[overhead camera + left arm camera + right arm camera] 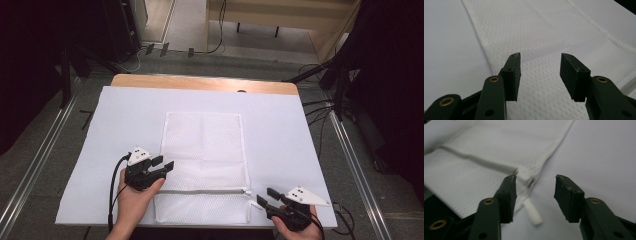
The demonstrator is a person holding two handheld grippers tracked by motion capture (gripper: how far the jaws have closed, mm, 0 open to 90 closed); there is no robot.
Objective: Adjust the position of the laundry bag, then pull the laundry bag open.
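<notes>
Hovering over the white mesh bag [205, 150], left tool [165, 163] and right tool [266, 196] both gape, grasping nothing.

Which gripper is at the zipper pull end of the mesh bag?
The right gripper, at the mesh bag's near right corner by the zipper pull; the left gripper hovers at its left edge.

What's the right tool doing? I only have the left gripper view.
Observer: The right tool is open, aimed at the pull at the bag's right edge.
Operator: Holding it?
Observer: No. The pull lies on the sheet under the open jaws, untouched.
Operator: Where's the left tool on the bag?
Observer: The left tool is over the bag's left edge, just beyond the zipper.
</notes>
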